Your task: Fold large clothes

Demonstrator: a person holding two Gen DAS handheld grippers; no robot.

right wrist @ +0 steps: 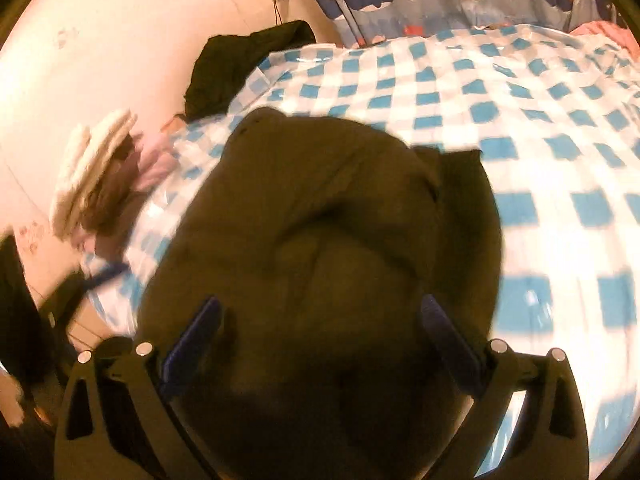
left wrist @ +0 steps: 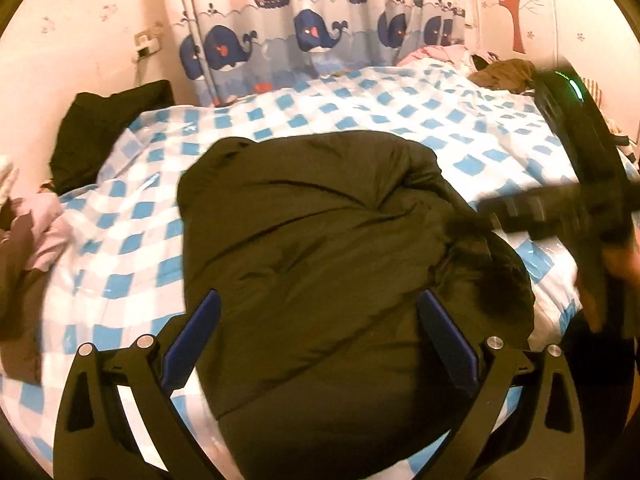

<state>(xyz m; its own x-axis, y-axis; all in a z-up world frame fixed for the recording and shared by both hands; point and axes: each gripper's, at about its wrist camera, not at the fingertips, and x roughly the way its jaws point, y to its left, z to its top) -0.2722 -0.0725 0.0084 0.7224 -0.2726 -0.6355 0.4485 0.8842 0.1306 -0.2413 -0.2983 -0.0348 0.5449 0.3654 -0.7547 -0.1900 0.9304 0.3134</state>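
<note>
Two hand-held grippers hang over a bed [left wrist: 360, 120] covered in a blue-and-white checked sheet. A dark puffy jacket [left wrist: 320, 248] lies bunched in a rounded heap on the near half of the bed, its near end running to the bed's front edge.

Left hand-held gripper [left wrist: 320, 300]: blue-padded fingers [left wrist: 200, 332] spread wide apart, above the jacket's near end, gripping nothing. Right hand-held gripper [right wrist: 320, 304] likewise stands with its fingers well apart over the jacket, empty; in the left wrist view it appears blurred at the jacket's right side [left wrist: 560, 208].

Open checked sheet runs clear beyond the jacket toward the whale-print curtain [left wrist: 312, 36] at the bed's far edge, and to the right of the heap. The left edge is crowded: another dark garment [left wrist: 104, 128] sits at the far left corner against the wall, and pink and brown clothes [left wrist: 36, 224] pile at the near left. More clothes [left wrist: 500, 70] lie in the far right corner.
</note>
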